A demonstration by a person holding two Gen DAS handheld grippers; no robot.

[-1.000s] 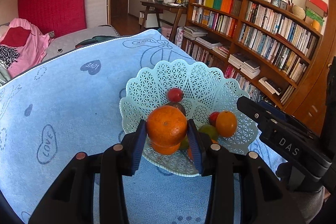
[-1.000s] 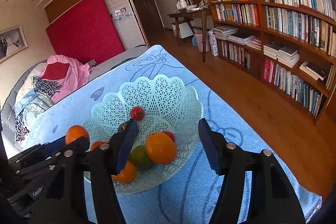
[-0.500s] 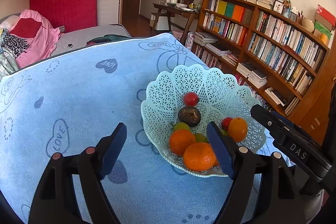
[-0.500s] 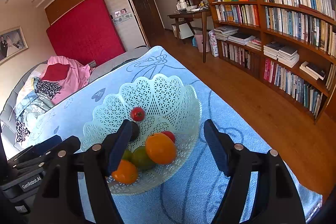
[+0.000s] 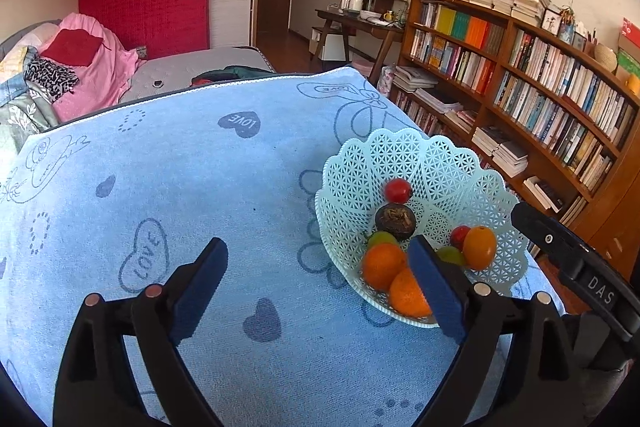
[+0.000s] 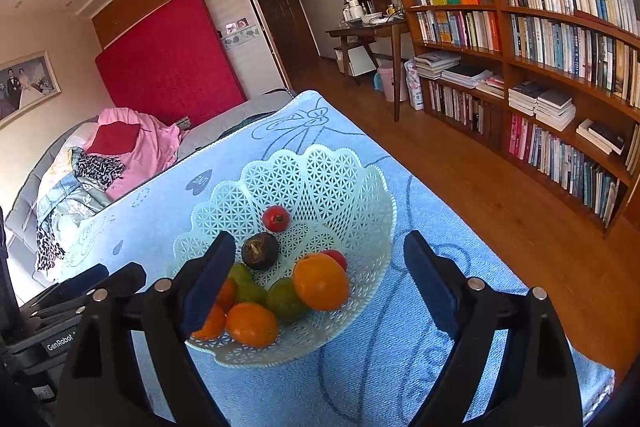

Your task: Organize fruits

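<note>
A pale green lattice basket (image 5: 432, 163) (image 6: 320, 179) sits on the blue cloth and holds several fruits: oranges (image 5: 382, 265) (image 6: 320, 281), green fruits (image 6: 284, 299), red tomatoes (image 5: 398, 190) (image 6: 275, 218) and a dark round fruit (image 5: 395, 220) (image 6: 260, 250). My left gripper (image 5: 318, 287) is open and empty, over the cloth just left of the basket. My right gripper (image 6: 318, 287) is open and empty, above the basket's near side. The right gripper's body (image 5: 576, 267) shows at the right of the left wrist view.
The blue cloth (image 5: 180, 187) with heart prints covers the table. A bookshelf (image 6: 540, 47) stands at the right across a wooden floor (image 6: 460, 179). A bed with pink clothes (image 5: 92, 67) lies beyond the table's far edge. A desk (image 5: 360, 23) is at the back.
My left gripper opened and let the orange go into the basket, then drew back to the left. My right gripper stayed open and pulled back a little.
</note>
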